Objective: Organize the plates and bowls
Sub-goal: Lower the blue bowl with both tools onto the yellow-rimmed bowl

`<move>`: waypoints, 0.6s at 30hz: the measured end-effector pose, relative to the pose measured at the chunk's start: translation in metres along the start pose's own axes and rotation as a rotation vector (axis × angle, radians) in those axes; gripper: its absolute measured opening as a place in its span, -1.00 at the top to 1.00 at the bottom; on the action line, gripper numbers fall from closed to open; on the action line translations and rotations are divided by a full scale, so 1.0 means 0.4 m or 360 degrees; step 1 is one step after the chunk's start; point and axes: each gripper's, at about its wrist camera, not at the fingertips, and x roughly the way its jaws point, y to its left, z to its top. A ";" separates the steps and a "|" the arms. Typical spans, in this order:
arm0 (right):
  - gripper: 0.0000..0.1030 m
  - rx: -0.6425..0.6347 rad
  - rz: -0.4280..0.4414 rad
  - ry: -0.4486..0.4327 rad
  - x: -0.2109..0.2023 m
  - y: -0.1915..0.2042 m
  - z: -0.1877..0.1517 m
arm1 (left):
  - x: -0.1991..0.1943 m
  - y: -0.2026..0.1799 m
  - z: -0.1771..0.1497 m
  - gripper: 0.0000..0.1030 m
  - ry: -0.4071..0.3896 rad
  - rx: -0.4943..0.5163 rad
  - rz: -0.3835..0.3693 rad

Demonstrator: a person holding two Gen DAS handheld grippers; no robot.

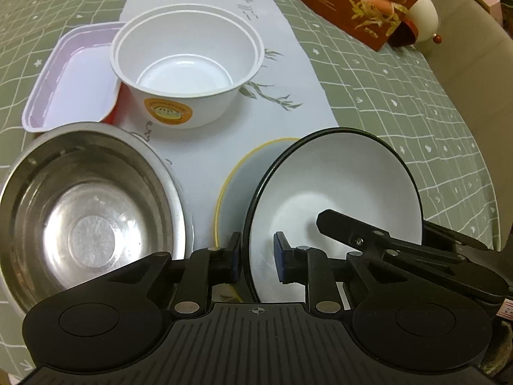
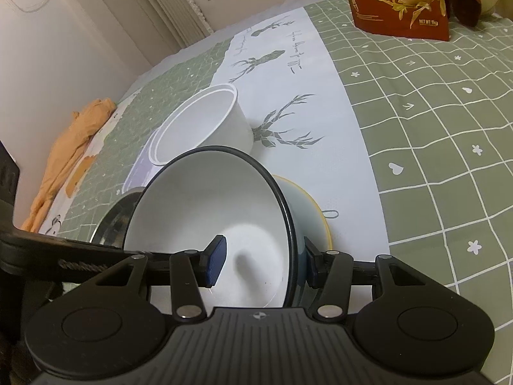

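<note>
A white bowl with a black rim point(image 1: 336, 176) point(image 2: 208, 199) stands tilted on edge over a yellow-rimmed plate point(image 1: 234, 173) point(image 2: 314, 211). My left gripper point(image 1: 258, 258) straddles its near rim with one pad outside and one inside. A strip of white shows between the inner pad and the rim. My right gripper point(image 2: 263, 263) is shut on the bowl's opposite side, and its inner finger point(image 1: 340, 224) reaches into the bowl. A steel bowl point(image 1: 89, 199) point(image 2: 112, 221) sits to the left. Behind it are a white plastic bowl point(image 1: 189, 64) point(image 2: 198, 128) and a pink tray point(image 1: 73, 73) point(image 2: 138, 173).
A red snack bag point(image 1: 362, 3) point(image 2: 400, 0) and a round white object point(image 1: 423, 16) stand at the far right of the green checked tablecloth. An orange cloth point(image 2: 70, 144) lies at the far left edge by the wall. The table's edge runs along the right in the left wrist view.
</note>
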 end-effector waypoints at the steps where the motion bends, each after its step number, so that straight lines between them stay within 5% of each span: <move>1: 0.03 0.0003 0.0006 0.0002 -0.001 -0.002 0.000 | -0.001 -0.001 -0.001 0.56 0.0001 0.0002 0.0001; 18: 0.02 0.0019 0.0031 -0.0007 -0.015 -0.021 0.004 | -0.016 0.003 0.001 0.59 -0.0029 0.0006 0.0036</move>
